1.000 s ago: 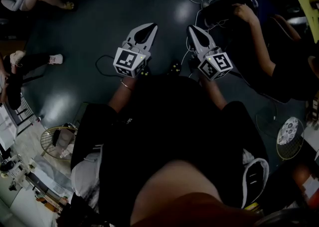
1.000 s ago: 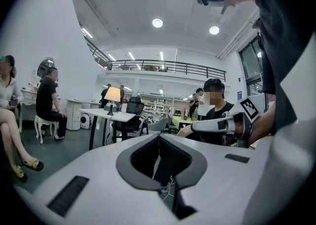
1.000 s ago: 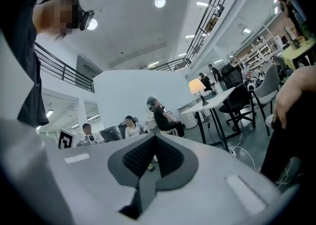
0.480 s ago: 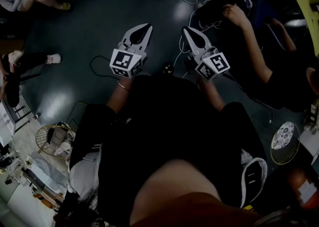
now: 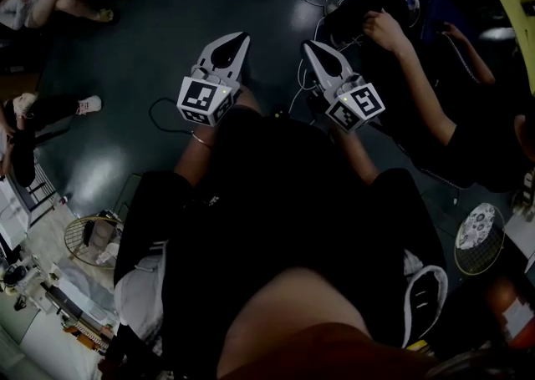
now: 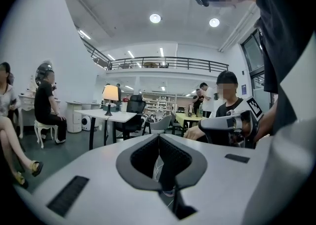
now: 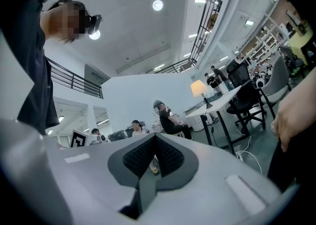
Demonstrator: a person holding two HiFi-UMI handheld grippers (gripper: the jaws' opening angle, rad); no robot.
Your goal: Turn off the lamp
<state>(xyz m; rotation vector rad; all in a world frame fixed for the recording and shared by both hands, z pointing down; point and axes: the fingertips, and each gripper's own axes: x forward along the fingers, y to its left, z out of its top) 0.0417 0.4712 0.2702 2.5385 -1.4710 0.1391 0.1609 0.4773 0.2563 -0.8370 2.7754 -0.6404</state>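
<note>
lamp [image 6: 110,93] lit, on white table [image 6: 123,116] well ahead, left of left gripper [image 5: 243,37] axis | right gripper [image 5: 307,45] alongside, neither nearer | both jaws pressed together, empty

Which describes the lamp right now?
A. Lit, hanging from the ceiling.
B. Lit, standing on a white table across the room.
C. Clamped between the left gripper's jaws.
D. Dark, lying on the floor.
B: in the left gripper view the lamp stands upright on the white table in the distance, and its shade glows.
</note>
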